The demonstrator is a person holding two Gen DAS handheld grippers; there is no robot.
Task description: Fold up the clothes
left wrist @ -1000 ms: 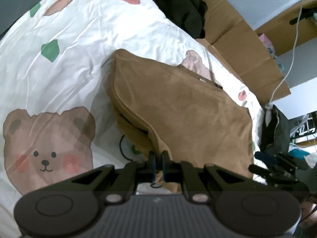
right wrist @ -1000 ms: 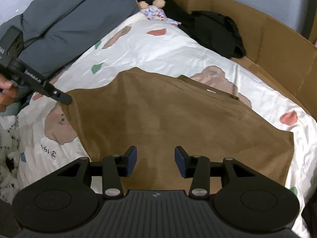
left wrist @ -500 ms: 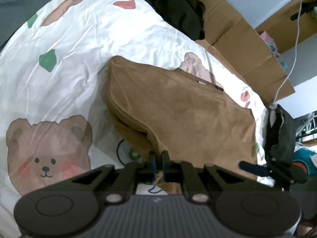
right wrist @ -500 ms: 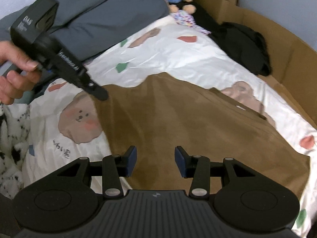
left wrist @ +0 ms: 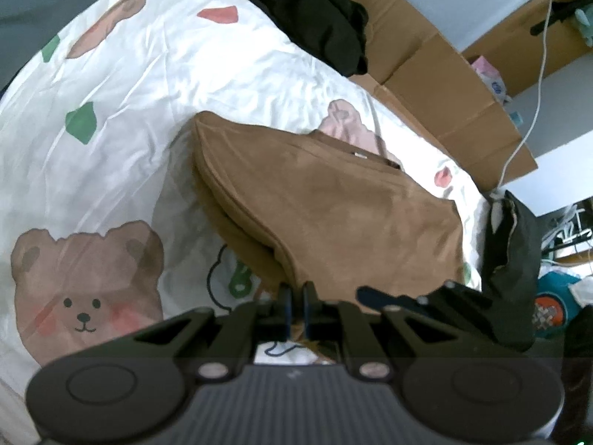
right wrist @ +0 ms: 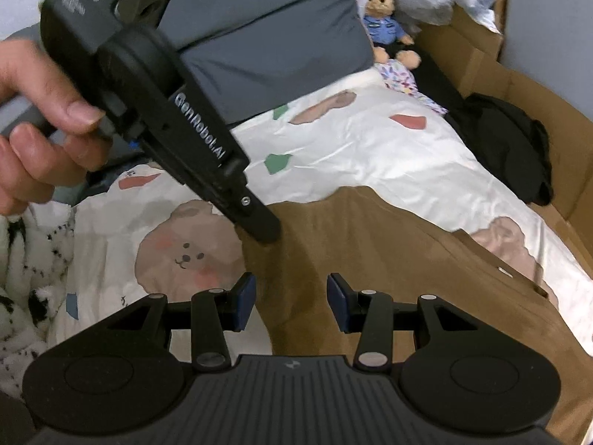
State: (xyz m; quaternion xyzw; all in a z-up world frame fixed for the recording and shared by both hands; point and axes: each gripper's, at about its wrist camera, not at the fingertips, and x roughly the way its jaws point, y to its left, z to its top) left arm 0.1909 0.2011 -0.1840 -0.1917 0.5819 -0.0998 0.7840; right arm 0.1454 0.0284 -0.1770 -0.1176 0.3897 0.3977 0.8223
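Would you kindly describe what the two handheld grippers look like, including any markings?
Both are matte black plastic. The right gripper has two linkage fingers with silver pivot pins and blue pads, on a ribbed body with two round discs. The left gripper tapers to a narrow tip, with white "GenRobot.AI" lettering along its side. No cables or sleeves show.

Teddy bear (right wrist: 387,24), cardboard (left wrist: 444,70), bear-print sheet (left wrist: 148,85)

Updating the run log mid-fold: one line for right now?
task: fold clothes | left gripper: shut on brown garment edge | right gripper: open, empty, over garment | surface: bear-print sheet
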